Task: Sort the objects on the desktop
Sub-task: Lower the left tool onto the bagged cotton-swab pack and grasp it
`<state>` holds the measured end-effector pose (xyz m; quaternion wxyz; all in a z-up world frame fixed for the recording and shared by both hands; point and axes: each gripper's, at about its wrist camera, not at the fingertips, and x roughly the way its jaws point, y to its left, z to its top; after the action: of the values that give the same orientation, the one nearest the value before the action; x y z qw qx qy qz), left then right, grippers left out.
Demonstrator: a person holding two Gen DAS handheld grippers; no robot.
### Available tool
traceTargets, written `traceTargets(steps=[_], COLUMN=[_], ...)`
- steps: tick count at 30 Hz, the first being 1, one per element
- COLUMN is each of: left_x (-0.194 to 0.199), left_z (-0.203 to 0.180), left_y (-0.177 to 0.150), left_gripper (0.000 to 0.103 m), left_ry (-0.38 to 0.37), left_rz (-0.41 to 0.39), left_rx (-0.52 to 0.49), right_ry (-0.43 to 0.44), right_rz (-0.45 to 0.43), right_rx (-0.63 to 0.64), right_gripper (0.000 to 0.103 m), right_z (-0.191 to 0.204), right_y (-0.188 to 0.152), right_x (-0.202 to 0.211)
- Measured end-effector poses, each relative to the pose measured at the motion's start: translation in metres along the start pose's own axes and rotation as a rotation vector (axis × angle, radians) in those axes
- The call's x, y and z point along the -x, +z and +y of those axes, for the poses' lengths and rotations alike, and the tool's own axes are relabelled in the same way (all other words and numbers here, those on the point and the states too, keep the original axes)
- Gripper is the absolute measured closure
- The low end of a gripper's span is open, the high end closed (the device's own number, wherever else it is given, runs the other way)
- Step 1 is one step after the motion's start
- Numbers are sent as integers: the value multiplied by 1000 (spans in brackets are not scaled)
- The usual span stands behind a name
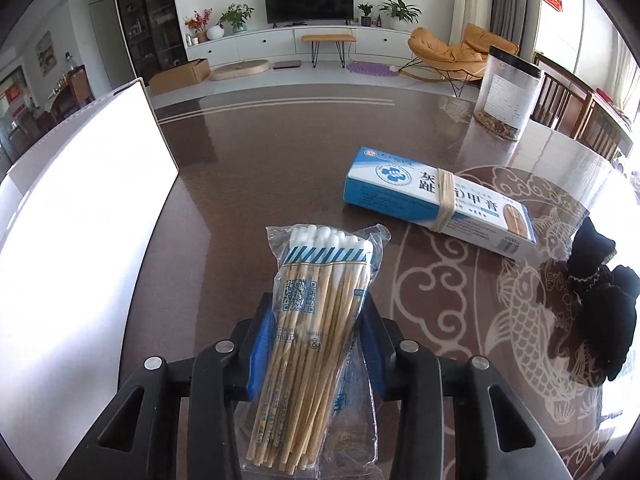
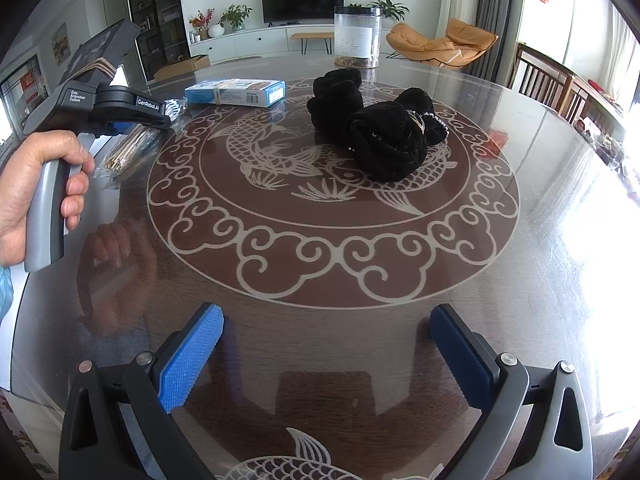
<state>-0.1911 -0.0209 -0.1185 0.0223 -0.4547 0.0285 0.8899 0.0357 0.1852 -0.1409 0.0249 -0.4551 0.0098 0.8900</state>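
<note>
A clear bag of wooden cotton swabs lies lengthwise between the blue pads of my left gripper, which is shut on it just above the brown glass-topped table. In the right wrist view the same bag hangs under the left gripper, which a hand holds by its grey handle. A blue and white medicine box with a rubber band around it lies beyond to the right. My right gripper stands open over the table's near edge with nothing between its fingers.
A black velvet bundle with small jewellery sits on the fish pattern at the table's middle. A clear jar with a dark lid stands at the far side. A large white box is close on the left. Wooden chairs stand at the right.
</note>
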Motion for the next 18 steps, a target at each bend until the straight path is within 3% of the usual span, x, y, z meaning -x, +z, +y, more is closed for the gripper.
traceTargets(steps=[9, 18], left_x=[64, 65], left_z=[-15, -29], left_y=[-86, -96], left_gripper=[63, 61], left_ry=[-67, -71], left_rz=[-40, -56], left_rx=[-88, -98], right_ry=[0, 0], right_rz=[0, 0], right_rx=[0, 0], right_gripper=[0, 0], right_z=[0, 0], right_y=[0, 0], right_x=[0, 0])
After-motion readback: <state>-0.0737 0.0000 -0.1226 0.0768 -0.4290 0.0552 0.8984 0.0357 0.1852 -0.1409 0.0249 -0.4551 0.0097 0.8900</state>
